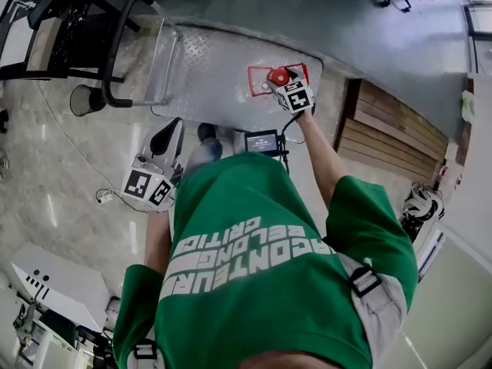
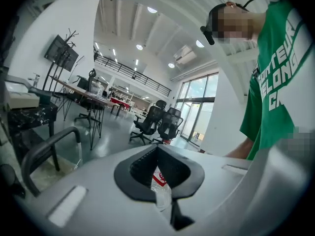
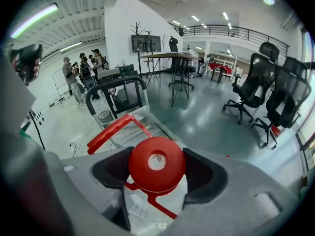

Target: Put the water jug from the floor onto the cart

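Holding left gripper (image 2: 158, 154) low at near left beside green shirt (image 1: 254, 283), jaws parted narrowly, pinching nothing; glimpsing clear plastic with a red label through the gap. Farther right, pinching red cap (image 1: 279, 76) of water jug (image 3: 147, 208) between widely spread right gripper (image 3: 156, 165) jaws. Holding jug upright at right end of cart (image 1: 207, 83) deck; touching down or just above, hard judging. Noting black push bar (image 1: 115, 52) at far left.
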`<control>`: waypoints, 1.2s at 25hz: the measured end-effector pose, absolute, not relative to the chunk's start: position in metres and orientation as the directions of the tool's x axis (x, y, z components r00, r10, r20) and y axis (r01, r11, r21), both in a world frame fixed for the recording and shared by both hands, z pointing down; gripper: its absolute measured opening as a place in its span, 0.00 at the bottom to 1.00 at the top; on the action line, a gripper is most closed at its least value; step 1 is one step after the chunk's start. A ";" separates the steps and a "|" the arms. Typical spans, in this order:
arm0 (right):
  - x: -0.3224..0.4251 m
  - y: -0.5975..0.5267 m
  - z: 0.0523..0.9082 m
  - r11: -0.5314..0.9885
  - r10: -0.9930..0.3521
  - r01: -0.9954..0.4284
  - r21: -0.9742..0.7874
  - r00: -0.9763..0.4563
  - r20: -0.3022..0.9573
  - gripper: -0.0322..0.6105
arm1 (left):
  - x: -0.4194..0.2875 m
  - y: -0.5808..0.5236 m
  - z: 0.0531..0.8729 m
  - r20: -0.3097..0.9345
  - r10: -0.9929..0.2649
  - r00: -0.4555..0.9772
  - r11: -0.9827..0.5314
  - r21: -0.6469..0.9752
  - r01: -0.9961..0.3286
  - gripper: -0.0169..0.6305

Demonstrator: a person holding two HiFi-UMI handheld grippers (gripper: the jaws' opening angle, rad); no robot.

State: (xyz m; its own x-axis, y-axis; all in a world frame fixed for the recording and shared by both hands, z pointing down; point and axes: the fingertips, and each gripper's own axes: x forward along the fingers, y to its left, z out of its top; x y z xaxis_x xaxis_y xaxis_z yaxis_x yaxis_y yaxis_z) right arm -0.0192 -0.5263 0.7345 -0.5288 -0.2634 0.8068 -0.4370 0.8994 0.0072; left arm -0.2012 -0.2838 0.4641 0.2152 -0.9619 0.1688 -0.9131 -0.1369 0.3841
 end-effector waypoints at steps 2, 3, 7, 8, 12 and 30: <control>-0.031 -0.534 0.752 0.914 -0.234 -0.406 0.000 -0.527 0.817 0.52 | -0.202 -0.282 0.463 0.182 -0.968 0.173 -0.095 0.372 -0.923 0.05; -0.036 -0.539 0.761 0.921 -0.221 -0.390 -0.001 -0.522 0.824 0.52 | -0.203 -0.282 0.462 0.188 -0.970 0.152 -0.075 0.367 -0.927 0.05; -0.051 -0.550 0.798 0.939 -0.154 -0.342 -0.026 -0.488 0.859 0.52 | -0.200 -0.279 0.464 0.220 -0.973 0.075 0.006 0.348 -0.937 0.05; -0.053 -0.550 0.809 0.943 -0.135 -0.330 -0.033 -0.471 0.872 0.52 | -0.198 -0.276 0.466 0.235 -0.970 0.055 0.030 0.344 -0.938 0.05; -0.056 -0.546 0.853 0.960 -0.076 -0.277 -0.038 -0.389 0.918 0.52 | -0.190 -0.264 0.470 0.291 -0.957 -0.013 0.114 0.334 -0.936 0.05; -0.044 -0.527 0.917 0.988 -0.011 -0.154 -0.031 -0.268 0.963 0.52 | -0.161 -0.275 0.473 0.318 -0.947 -0.052 0.163 0.332 -0.929 0.05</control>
